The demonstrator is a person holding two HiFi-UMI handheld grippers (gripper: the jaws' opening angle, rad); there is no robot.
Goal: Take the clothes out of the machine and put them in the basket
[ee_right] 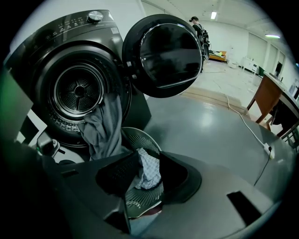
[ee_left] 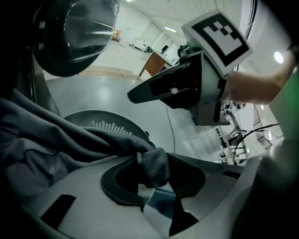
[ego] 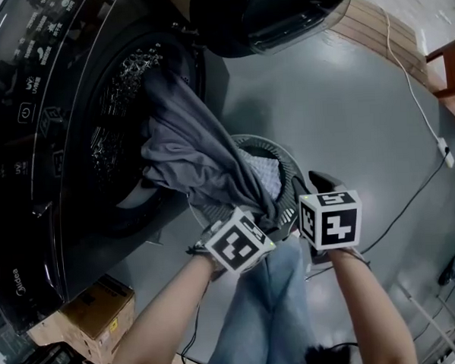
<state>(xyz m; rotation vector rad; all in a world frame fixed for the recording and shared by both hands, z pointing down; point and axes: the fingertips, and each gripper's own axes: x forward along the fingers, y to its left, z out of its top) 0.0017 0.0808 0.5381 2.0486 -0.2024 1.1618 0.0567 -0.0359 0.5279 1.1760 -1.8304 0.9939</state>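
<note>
Grey garment (ego: 188, 153), in the head view, stretches from the machine (ego: 58, 148) to above the basket (ego: 287, 157), half out; the left gripper view shows the left gripper (ee_left: 154, 164) clamping its fold; the right gripper view shows the right gripper (ee_right: 148, 158) part-open, empty, over the basket, where a checked cloth (ee_right: 149, 173) already lies.

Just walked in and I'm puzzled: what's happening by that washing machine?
A person holding a gripper in each hand is unloading laundry. The left gripper pinches a grey garment, which stretches from the machine's drum toward the basket on the floor. The right gripper hangs open over the basket, where a checked cloth already lies.
</note>
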